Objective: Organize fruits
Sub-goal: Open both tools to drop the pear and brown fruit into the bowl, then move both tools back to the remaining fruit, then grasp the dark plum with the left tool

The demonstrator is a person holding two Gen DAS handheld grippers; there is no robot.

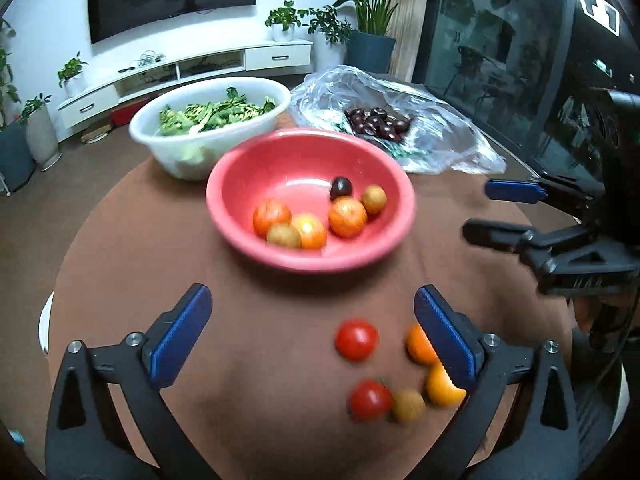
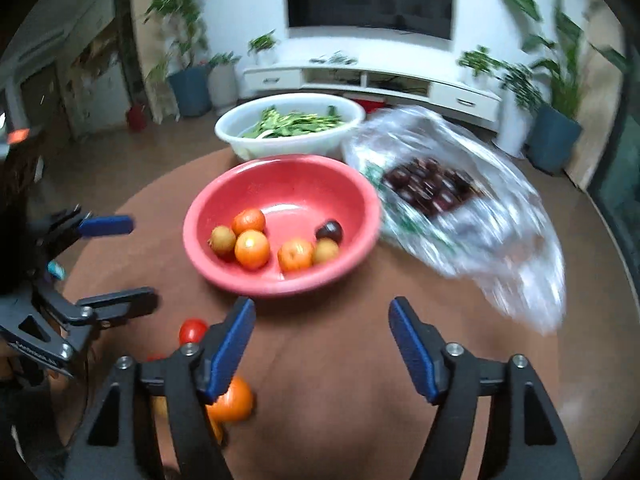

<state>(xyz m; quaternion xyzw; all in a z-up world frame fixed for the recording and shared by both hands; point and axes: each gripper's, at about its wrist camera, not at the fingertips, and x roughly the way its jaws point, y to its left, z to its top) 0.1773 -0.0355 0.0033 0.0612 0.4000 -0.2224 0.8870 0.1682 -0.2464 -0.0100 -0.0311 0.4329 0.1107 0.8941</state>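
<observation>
A red bowl (image 1: 296, 168) (image 2: 288, 184) on the brown round table holds several fruits: oranges (image 1: 347, 217), small tan fruits (image 1: 374, 199) and one dark plum (image 1: 341, 187). Loose on the cloth nearer me lie two red tomatoes (image 1: 356, 339), two oranges (image 1: 442, 388) and a tan fruit (image 1: 408, 405). My left gripper (image 1: 312, 300) (image 2: 132, 262) hovers open over the cloth in front of the bowl, nothing between its blue pads. My right gripper (image 2: 322, 312) (image 1: 478, 210) stands open and empty to the right of the bowl. An orange (image 2: 234, 400) and a tomato (image 2: 192, 330) show beside its left finger.
A white basin (image 1: 176, 160) of green leaves stands behind the bowl. A crumpled clear plastic bag (image 1: 444, 136) (image 2: 500, 248) with several dark plums (image 1: 378, 122) lies at the back right. Beyond the table are a white TV cabinet, potted plants and a glass door.
</observation>
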